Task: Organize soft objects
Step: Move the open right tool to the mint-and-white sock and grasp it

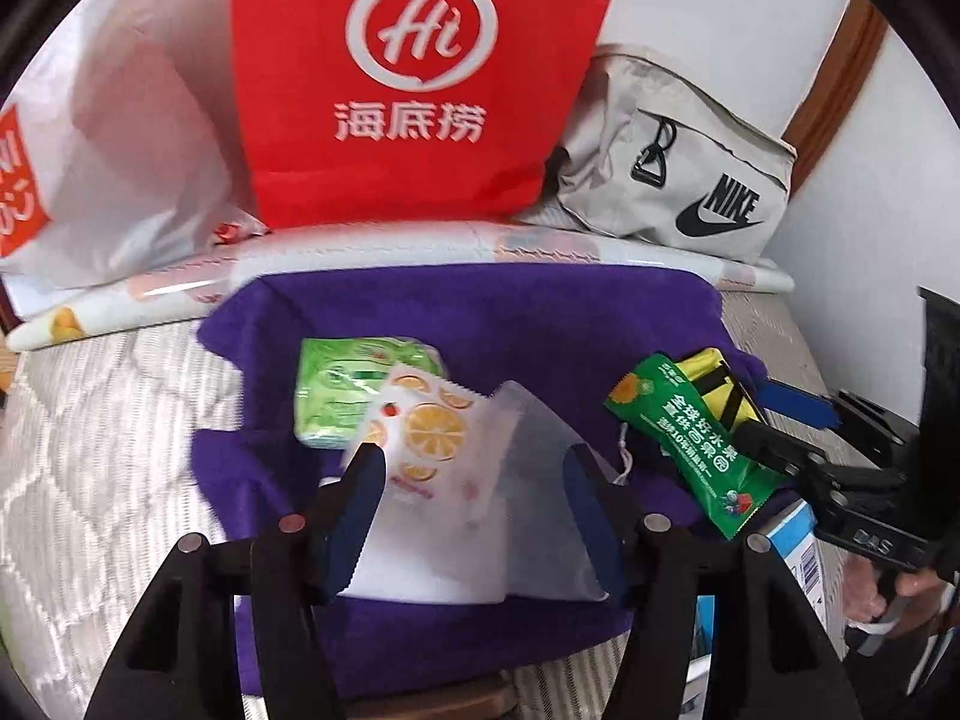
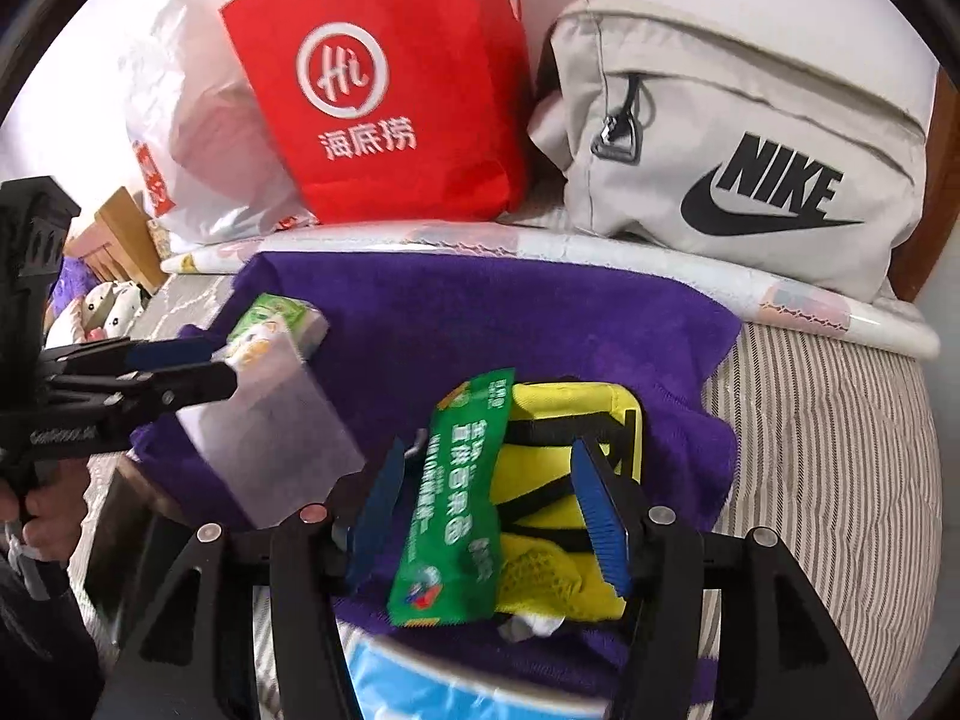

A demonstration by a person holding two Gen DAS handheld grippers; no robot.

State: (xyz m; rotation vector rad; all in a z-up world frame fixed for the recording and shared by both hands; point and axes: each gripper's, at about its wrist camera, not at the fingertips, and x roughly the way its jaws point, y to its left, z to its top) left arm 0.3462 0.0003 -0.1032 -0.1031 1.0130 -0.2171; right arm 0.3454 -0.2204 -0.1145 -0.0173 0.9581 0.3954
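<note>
On the purple towel (image 1: 456, 312) on the bed lie four soft items: one green pack (image 1: 336, 390), one orange-slice printed pouch (image 1: 420, 462), one green sachet (image 2: 450, 510) with small Chinese print, and one yellow pouch (image 2: 576, 420). Each hand-held gripper, left (image 1: 474, 480) and right (image 2: 486, 504), stands half open, straddling an item, pads apart. Behind: one red "Hi" bag (image 1: 414, 78), one "NIKE" bag (image 2: 738, 138). A blue-white box (image 2: 456, 684) is cut off.

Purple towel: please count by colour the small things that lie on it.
Green: 2, the green tissue pack and the green snack packet.
White: 1, the white lemon-print packet.
Yellow: 1, the yellow pouch.
Total: 4 on the purple towel.
</note>
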